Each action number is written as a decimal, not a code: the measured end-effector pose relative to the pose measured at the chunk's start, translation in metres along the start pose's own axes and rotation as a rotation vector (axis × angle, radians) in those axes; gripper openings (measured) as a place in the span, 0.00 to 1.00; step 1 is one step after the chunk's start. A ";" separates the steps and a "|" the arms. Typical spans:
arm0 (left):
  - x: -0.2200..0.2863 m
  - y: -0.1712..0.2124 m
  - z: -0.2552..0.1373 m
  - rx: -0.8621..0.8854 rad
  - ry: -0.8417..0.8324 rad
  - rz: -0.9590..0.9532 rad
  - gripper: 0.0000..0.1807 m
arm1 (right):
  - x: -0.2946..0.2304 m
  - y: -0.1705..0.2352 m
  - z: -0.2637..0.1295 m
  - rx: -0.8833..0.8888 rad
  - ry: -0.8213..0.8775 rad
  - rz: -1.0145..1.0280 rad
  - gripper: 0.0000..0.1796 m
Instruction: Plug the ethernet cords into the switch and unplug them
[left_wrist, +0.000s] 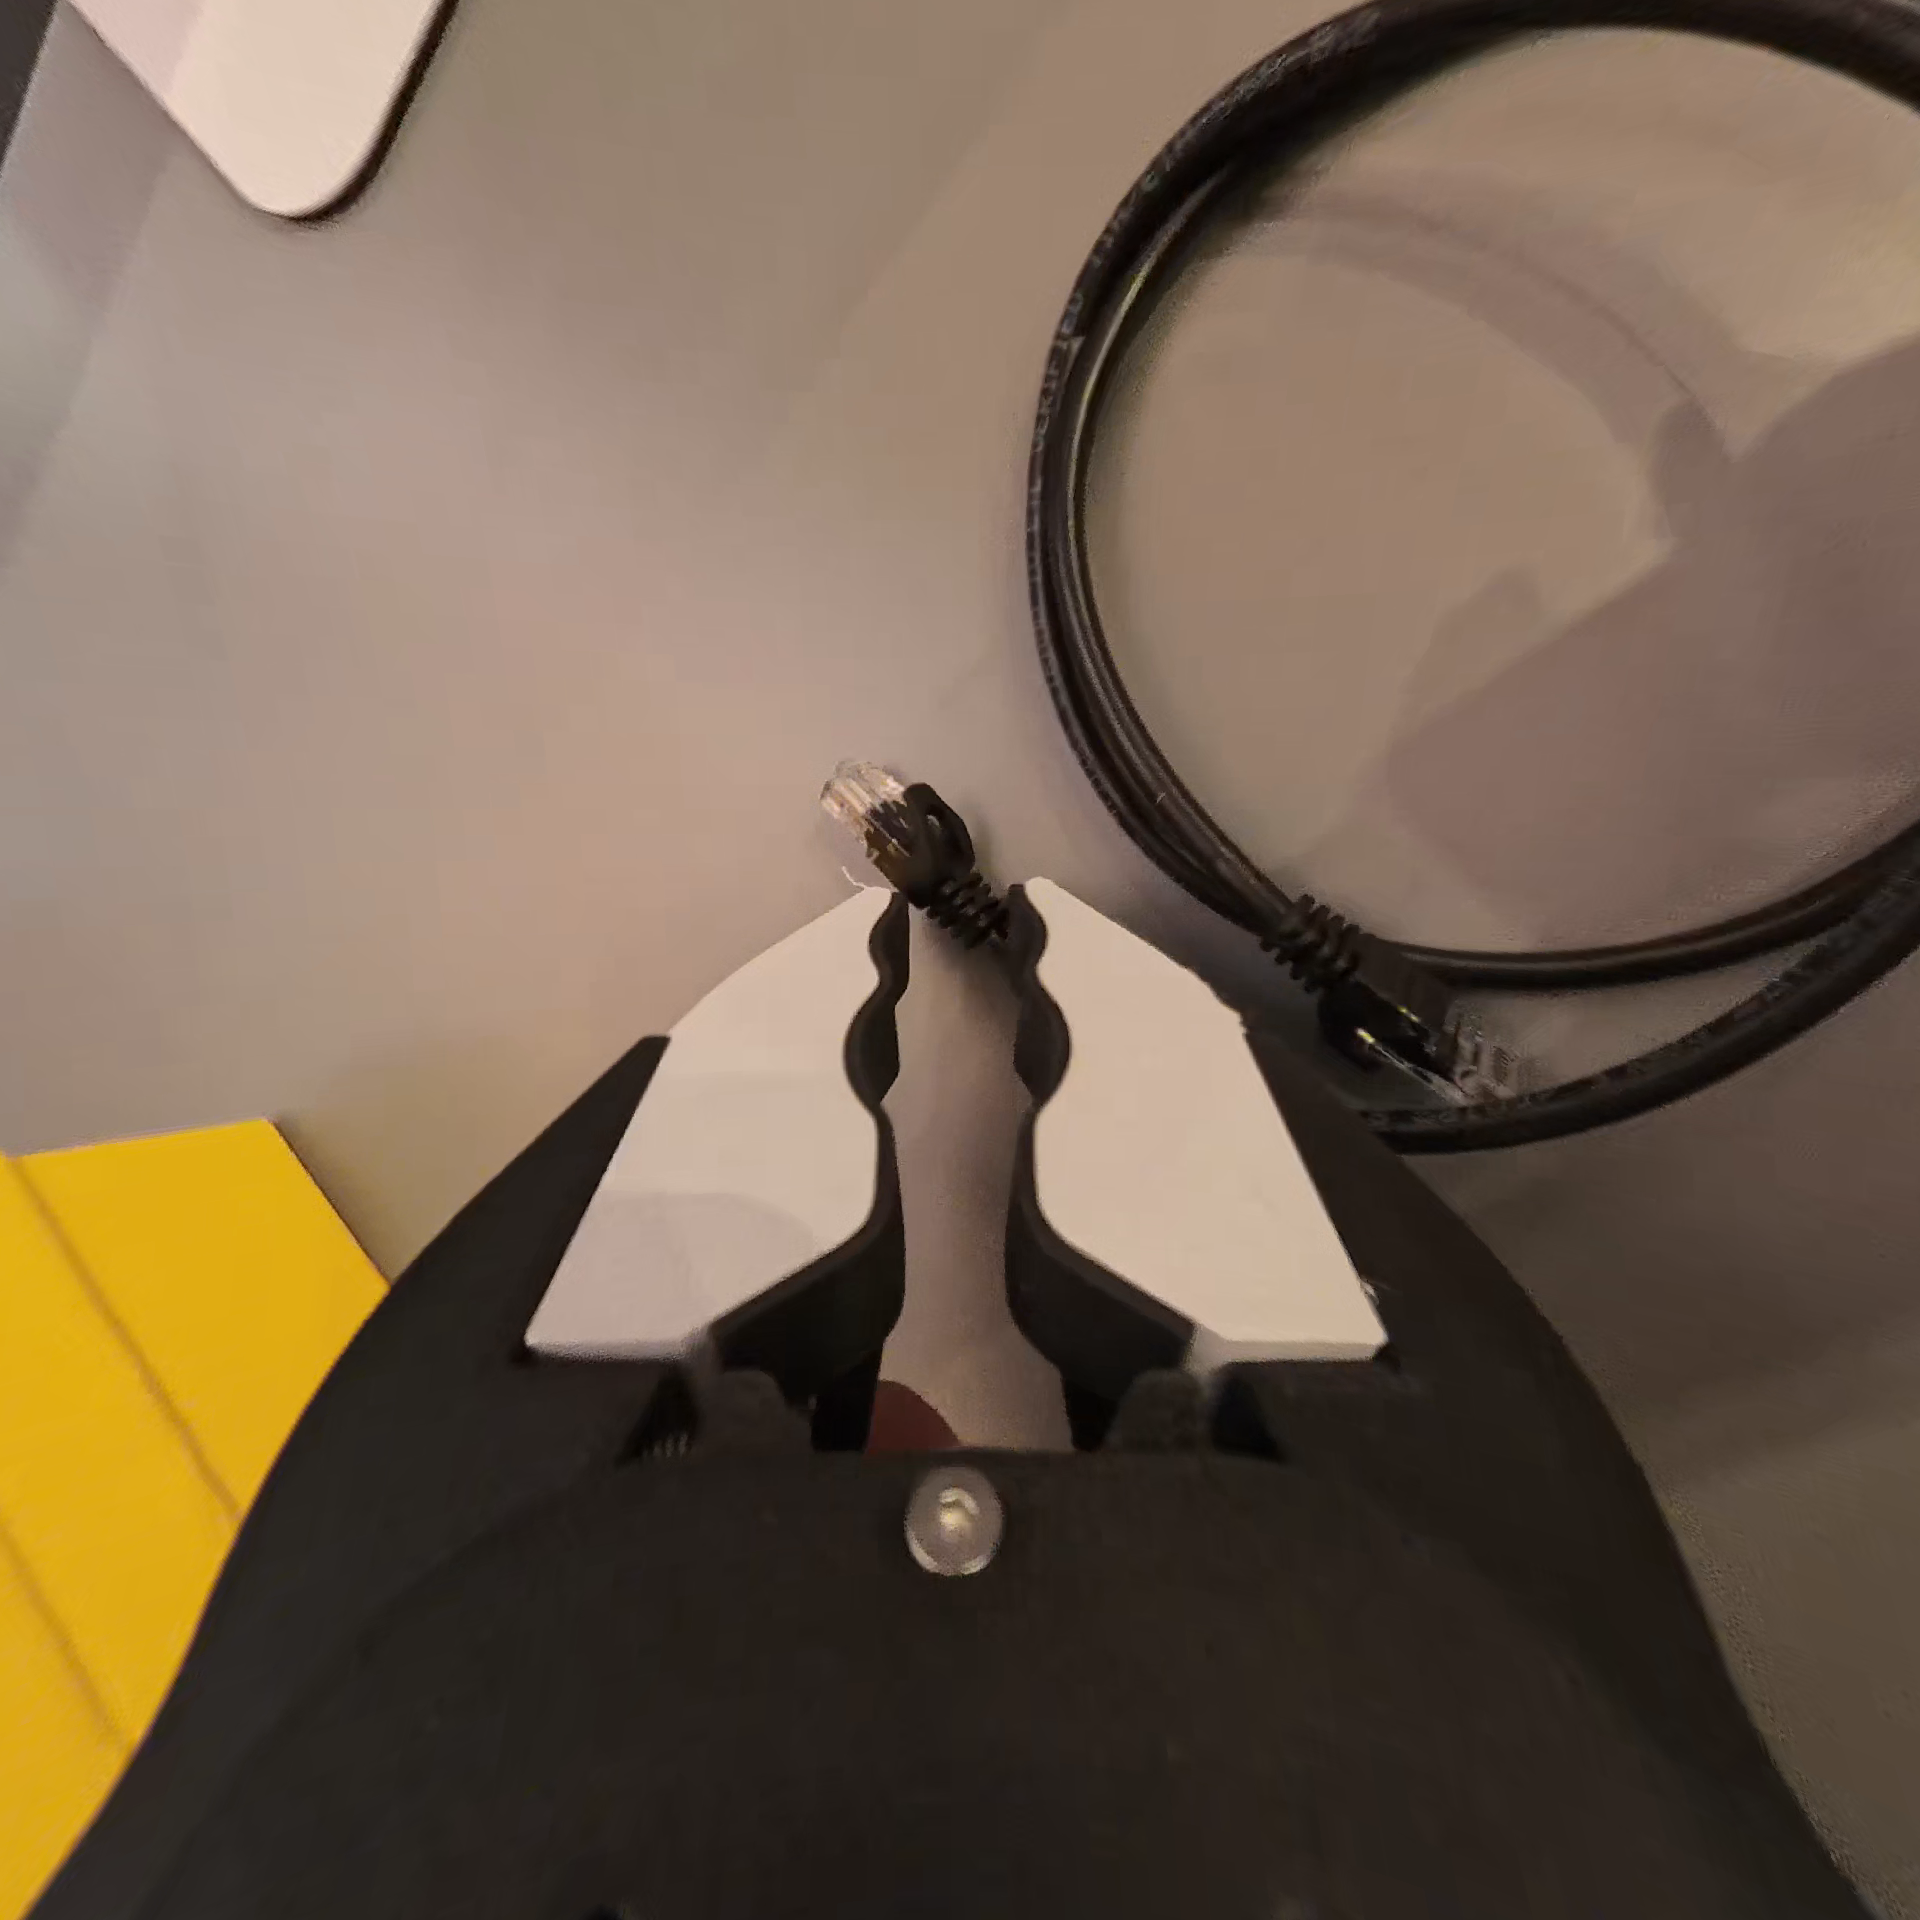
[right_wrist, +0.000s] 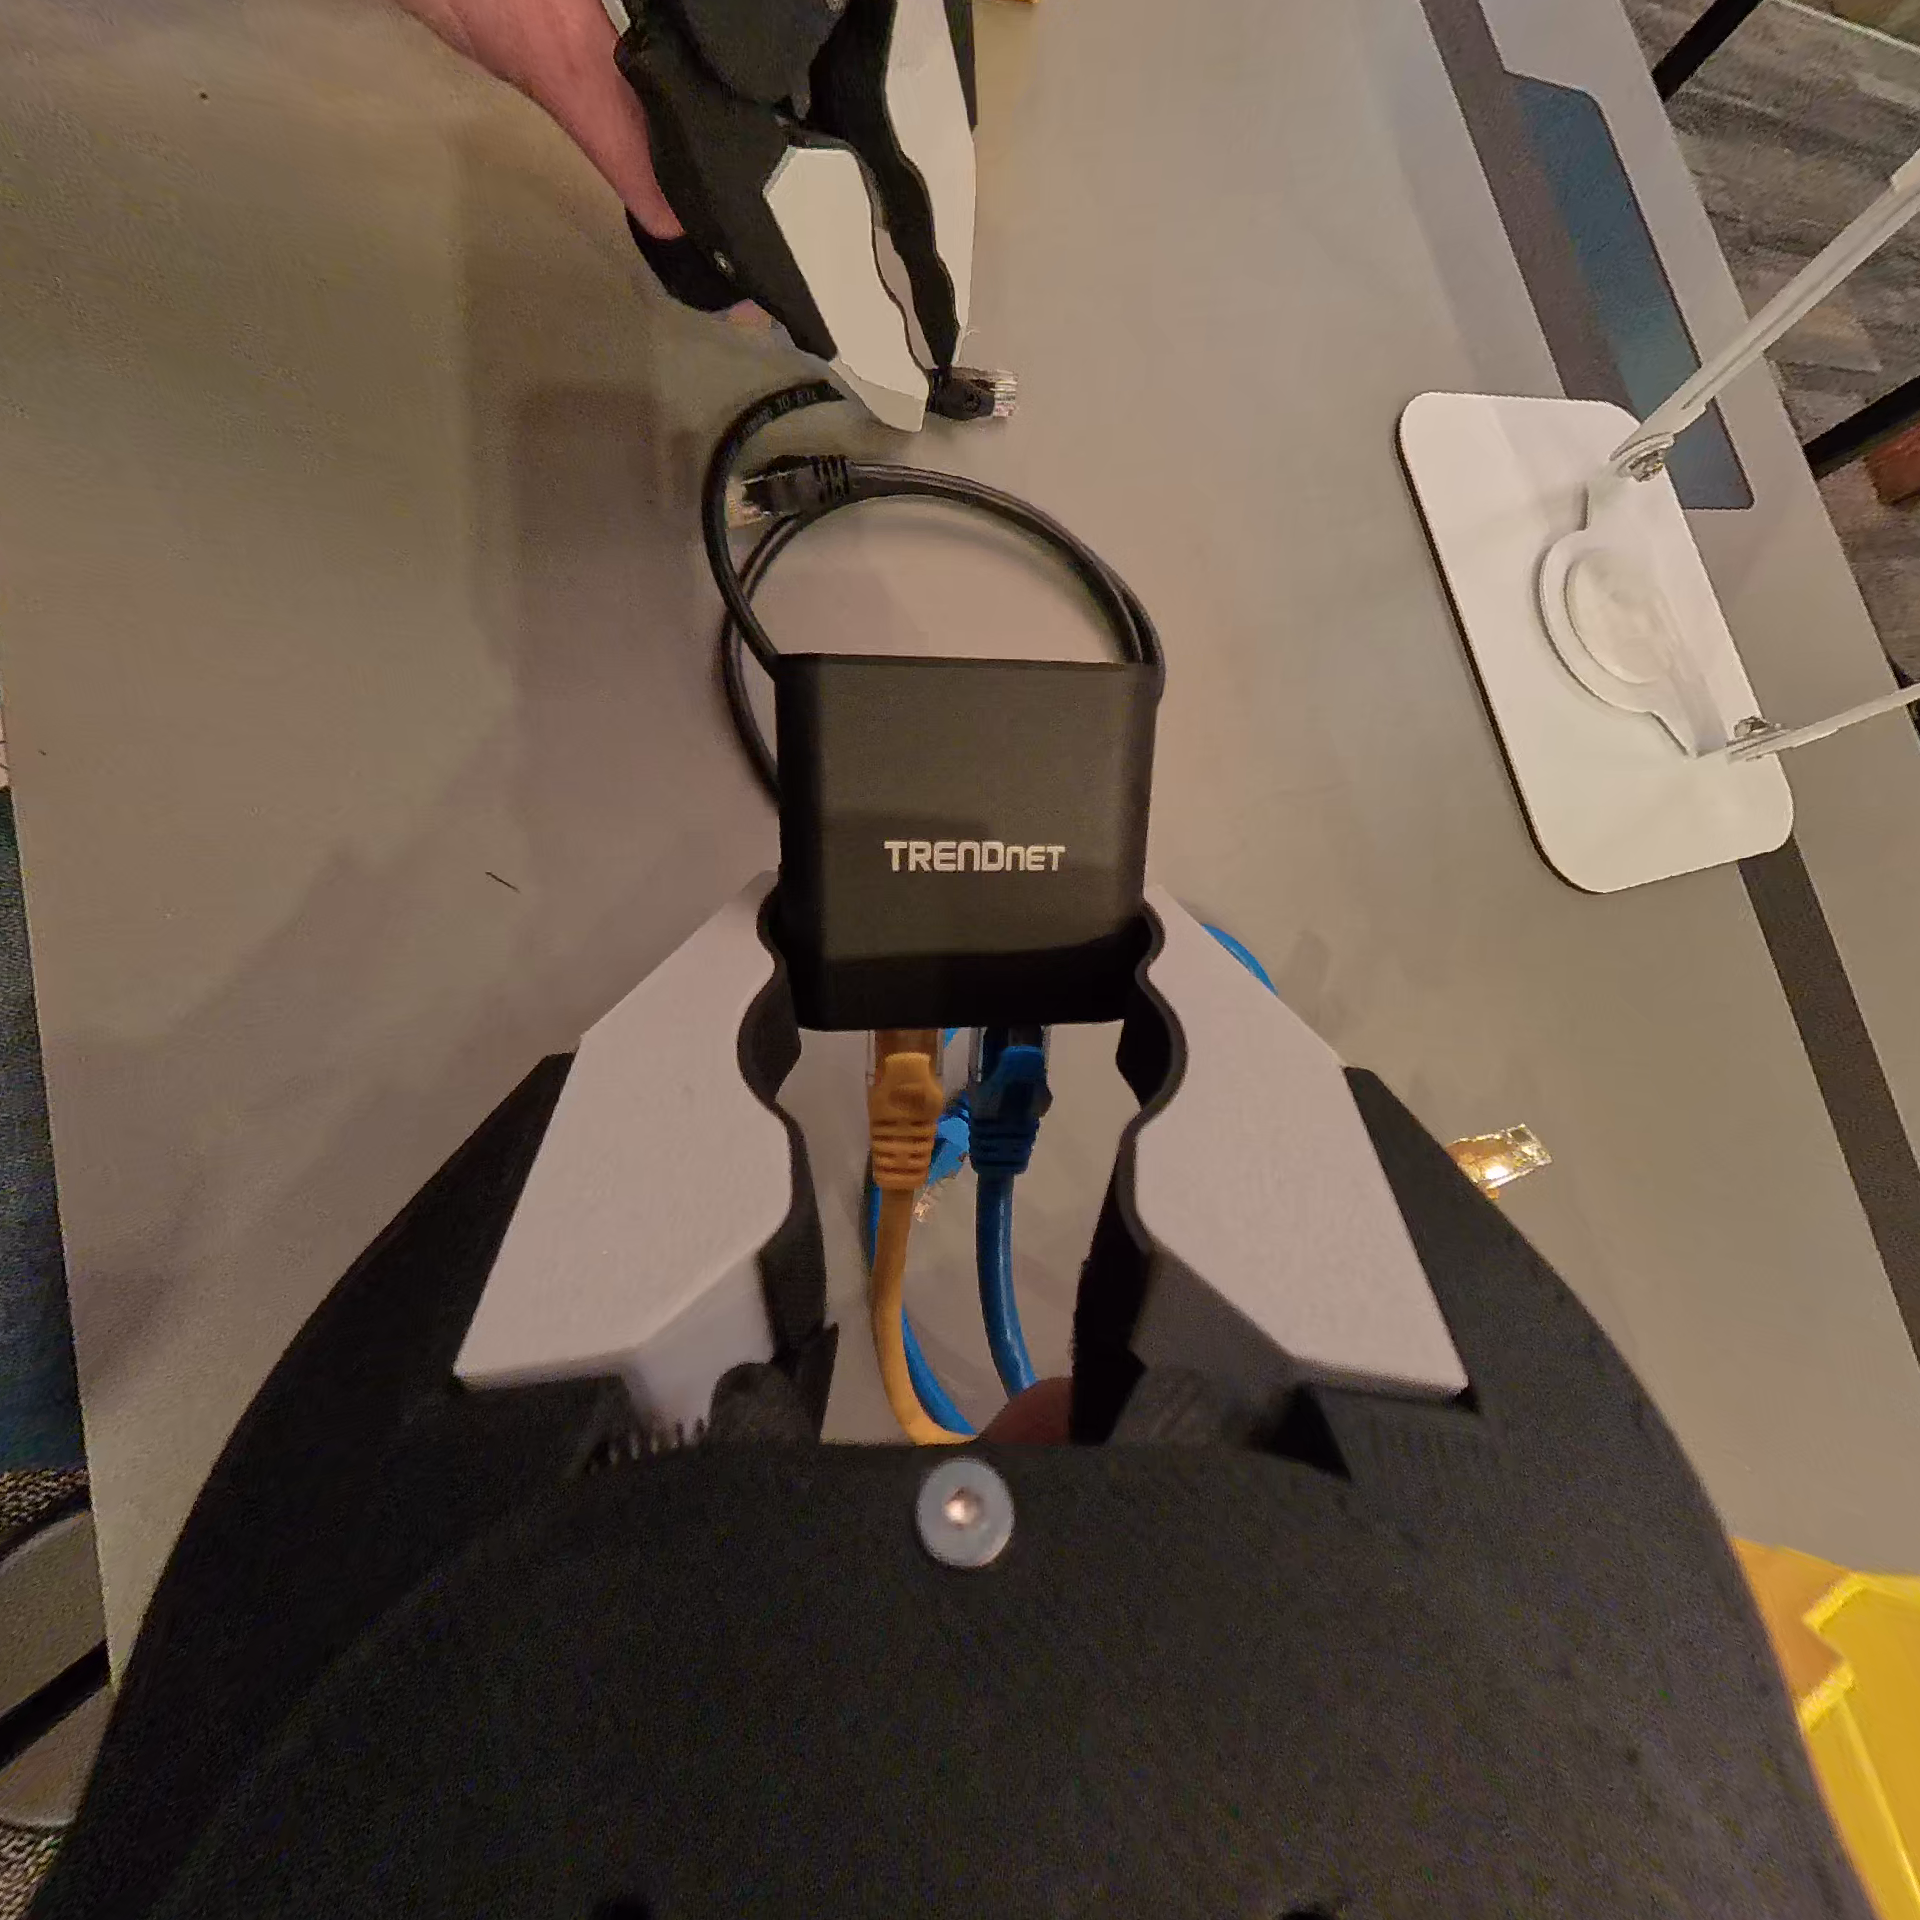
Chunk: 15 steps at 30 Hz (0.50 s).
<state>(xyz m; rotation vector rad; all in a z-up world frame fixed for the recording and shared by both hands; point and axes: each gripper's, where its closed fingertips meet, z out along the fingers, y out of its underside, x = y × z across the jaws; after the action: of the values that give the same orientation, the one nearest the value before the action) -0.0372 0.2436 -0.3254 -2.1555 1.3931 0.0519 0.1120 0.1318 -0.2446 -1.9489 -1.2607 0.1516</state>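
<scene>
A: Start at the left hand-held gripper (left_wrist: 951, 902). What does it have?

B: Its jaws are narrow, pinched on the ribbed boot of the black cord (left_wrist: 1081, 582) just behind the clear plug (left_wrist: 862, 805), which pokes out past the tips, tilted left. The rest of that cord lies in a loop to the right of the tips, with its other plug (left_wrist: 1392, 1029) resting on the grey surface (left_wrist: 468, 520).

A: And the right hand-held gripper (right_wrist: 961, 935)?

B: Closed on the near end of the black switch (right_wrist: 966, 790), one jaw on each side, steadying it. Between its fingers, a yellow cord (right_wrist: 902, 1132) and a blue cord (right_wrist: 1006, 1112) already sit in the ports facing the camera. The black loop lies beyond the switch, and the left hand-held gripper is farther out still.

A: So the step in hand?

B: Probably bringing the black plug round to a free port. I'd line the plug square with the opening first, since it sits skewed in the jaws, and push along the port's axis while the right side braces the switch. I can't tell which way the latch tab faces.

A: Any writing?

B: A white brand mark on the switch top and faint print along the black cord's jacket. I won't read them out. A white stand base (right_wrist: 1590, 644) sits off to the right.
</scene>
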 end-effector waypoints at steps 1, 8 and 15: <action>0.000 -0.001 0.000 0.004 0.020 0.057 0.09 | 0.000 0.000 0.000 0.000 0.001 -0.001 0.33; 0.011 0.003 -0.007 0.085 0.264 0.572 0.06 | 0.001 0.000 -0.002 0.001 0.002 -0.007 0.33; 0.011 -0.003 -0.005 0.133 0.168 0.607 0.08 | 0.001 0.003 -0.001 -0.008 0.000 -0.004 0.33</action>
<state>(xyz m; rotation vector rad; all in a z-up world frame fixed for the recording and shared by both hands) -0.0308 0.2331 -0.3239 -1.5930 2.0416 0.0061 0.1152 0.1313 -0.2456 -1.9530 -1.2675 0.1444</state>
